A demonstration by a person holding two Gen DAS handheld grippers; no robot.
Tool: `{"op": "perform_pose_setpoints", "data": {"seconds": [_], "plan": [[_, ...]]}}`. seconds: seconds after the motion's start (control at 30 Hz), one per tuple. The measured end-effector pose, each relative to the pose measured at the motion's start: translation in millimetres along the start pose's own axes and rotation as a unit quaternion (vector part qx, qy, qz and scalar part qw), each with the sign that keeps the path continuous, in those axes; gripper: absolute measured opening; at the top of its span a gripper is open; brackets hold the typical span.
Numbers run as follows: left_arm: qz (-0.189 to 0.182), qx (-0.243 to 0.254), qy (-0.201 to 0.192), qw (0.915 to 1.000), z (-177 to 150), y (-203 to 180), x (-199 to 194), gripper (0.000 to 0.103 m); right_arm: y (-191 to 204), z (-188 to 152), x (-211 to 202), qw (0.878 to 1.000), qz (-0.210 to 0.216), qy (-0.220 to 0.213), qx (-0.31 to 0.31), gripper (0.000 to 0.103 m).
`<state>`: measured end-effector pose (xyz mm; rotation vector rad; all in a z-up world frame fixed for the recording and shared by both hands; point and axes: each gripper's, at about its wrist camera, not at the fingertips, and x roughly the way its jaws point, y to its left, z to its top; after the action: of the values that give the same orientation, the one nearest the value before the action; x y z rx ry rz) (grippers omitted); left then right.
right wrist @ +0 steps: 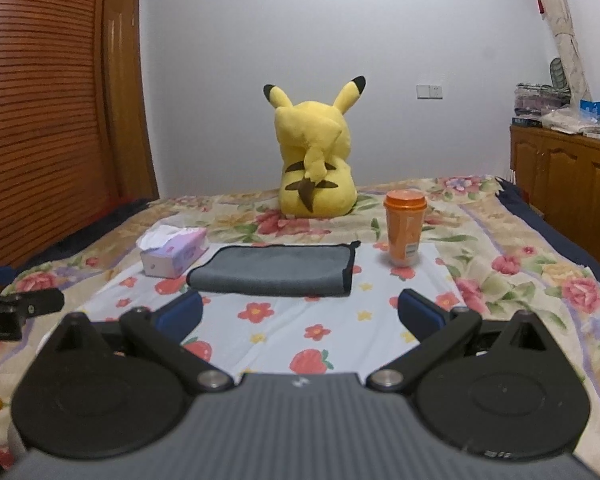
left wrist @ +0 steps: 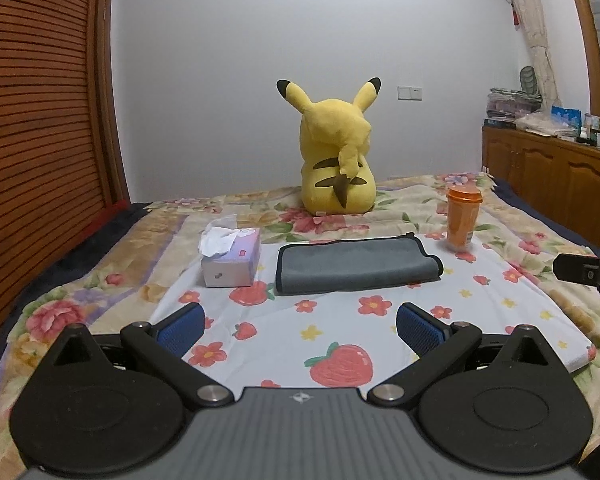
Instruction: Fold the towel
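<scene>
A grey towel with a black hem lies folded into a flat rectangle on a white flower-and-strawberry cloth on the bed. It also shows in the right wrist view. My left gripper is open and empty, a short way in front of the towel. My right gripper is open and empty, also in front of the towel. Part of the right gripper shows at the right edge of the left wrist view, and part of the left gripper at the left edge of the right wrist view.
A tissue box stands left of the towel. An orange cup with a lid stands to its right. A yellow plush toy sits behind. A wooden wardrobe is at left, wooden cabinets at right.
</scene>
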<state>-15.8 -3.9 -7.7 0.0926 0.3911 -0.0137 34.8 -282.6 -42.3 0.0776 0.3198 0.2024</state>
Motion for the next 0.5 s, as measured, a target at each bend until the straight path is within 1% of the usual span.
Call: {"op": "perform_pose_setpoints", "data": {"seconds": [0.33, 0.5], "plan": [[-0.004, -0.016, -0.015, 0.9998, 2.8, 3.6, -6.1, 0.103, -3.1, 0.3, -3.9, 1.0, -0.009, -0.017, 0.005, 0.103], [-0.002, -0.012, -0.017, 0.9998, 2.8, 3.2, -6.4, 0.103, -3.8, 0.1, -4.4, 1.0, -0.01, -0.018, 0.006, 0.103]]}}
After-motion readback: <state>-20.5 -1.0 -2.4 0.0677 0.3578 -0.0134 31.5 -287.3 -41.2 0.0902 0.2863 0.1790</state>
